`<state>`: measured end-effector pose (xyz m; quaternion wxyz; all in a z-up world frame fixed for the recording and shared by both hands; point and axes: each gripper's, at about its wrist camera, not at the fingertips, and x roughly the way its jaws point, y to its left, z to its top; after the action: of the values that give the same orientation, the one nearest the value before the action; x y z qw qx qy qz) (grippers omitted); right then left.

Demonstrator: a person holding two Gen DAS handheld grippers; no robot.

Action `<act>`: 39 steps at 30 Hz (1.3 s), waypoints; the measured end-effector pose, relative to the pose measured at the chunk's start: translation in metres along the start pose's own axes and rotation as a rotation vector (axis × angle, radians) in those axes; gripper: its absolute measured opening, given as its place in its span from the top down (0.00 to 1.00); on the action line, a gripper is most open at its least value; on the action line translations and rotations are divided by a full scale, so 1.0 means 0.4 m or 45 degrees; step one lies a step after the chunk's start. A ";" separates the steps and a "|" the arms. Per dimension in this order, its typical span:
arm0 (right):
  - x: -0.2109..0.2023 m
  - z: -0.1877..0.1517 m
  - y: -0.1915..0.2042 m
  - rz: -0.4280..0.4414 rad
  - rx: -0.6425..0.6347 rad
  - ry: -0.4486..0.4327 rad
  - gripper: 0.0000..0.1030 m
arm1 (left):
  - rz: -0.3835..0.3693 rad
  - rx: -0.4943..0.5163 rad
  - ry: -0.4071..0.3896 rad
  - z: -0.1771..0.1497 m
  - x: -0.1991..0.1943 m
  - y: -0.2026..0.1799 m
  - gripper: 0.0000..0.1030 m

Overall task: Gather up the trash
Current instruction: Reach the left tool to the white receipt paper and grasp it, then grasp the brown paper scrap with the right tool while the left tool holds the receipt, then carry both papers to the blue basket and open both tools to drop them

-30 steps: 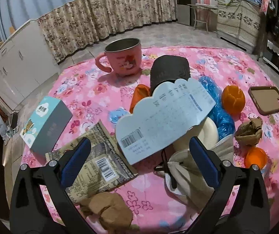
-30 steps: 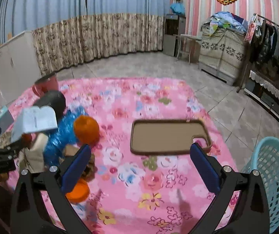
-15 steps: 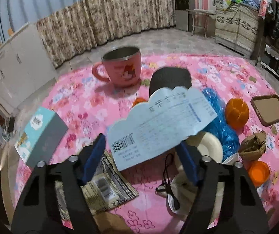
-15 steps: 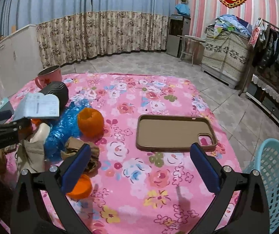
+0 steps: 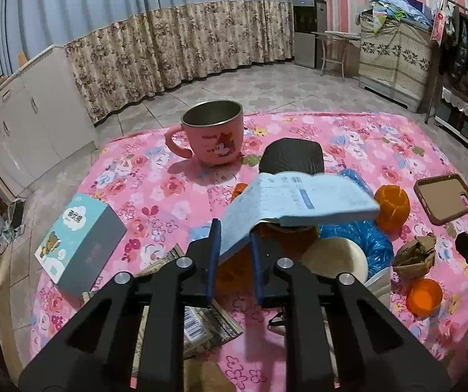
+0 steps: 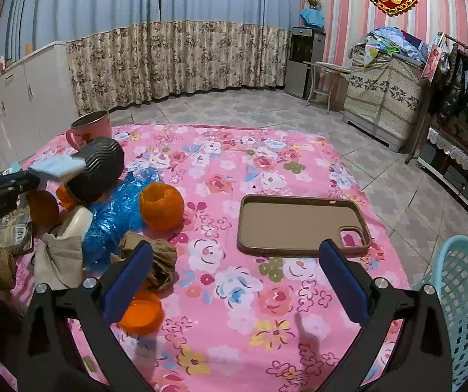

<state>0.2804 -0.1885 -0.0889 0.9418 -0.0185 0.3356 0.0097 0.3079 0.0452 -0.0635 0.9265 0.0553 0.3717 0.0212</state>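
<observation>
My left gripper (image 5: 234,245) is shut on a pale blue paper receipt (image 5: 296,199) and holds it above the pile on the pink floral table; it also shows in the right wrist view (image 6: 57,166). My right gripper (image 6: 234,277) is open and empty above the table's front. Trash lies below: a blue plastic bag (image 6: 119,215), orange peels (image 6: 162,207), a crumpled brown paper (image 6: 155,258), an orange cap (image 6: 140,313) and a printed wrapper (image 5: 198,323). A turquoise basket (image 6: 462,307) stands off the table's right edge.
A pink mug (image 5: 214,137), a dark ribbed cylinder (image 5: 292,156), a boxed item with a bear (image 5: 80,238), a brown phone case (image 6: 302,225) and a cream disc (image 5: 335,258) on a beige cloth are on the table. Tiled floor surrounds it.
My left gripper has closed on the receipt and lifted it; the receipt now lies nearly flat to the camera. My right gripper has stayed open, shifting slightly.
</observation>
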 end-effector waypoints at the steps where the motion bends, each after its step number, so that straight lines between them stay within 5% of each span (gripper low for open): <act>1: -0.001 0.000 0.002 0.003 -0.003 0.000 0.04 | 0.006 -0.006 -0.004 -0.002 -0.003 0.004 0.88; 17: 0.023 -0.016 0.095 0.092 -0.100 0.049 0.05 | 0.049 -0.031 -0.057 -0.018 -0.065 0.049 0.95; 23: 0.068 -0.024 0.128 0.173 -0.118 0.135 0.34 | 0.060 -0.028 -0.052 -0.017 -0.071 0.050 0.95; 25: 0.066 -0.025 0.138 0.201 -0.140 0.136 0.51 | 0.063 -0.028 -0.050 -0.014 -0.071 0.053 0.95; 39: -0.069 0.011 0.015 0.167 -0.044 -0.002 0.54 | 0.049 0.081 -0.152 0.000 -0.148 -0.031 0.95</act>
<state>0.2615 -0.1825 -0.0682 0.9389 -0.0128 0.3352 0.0771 0.2649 0.0279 -0.0244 0.9442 0.0930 0.3151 0.0238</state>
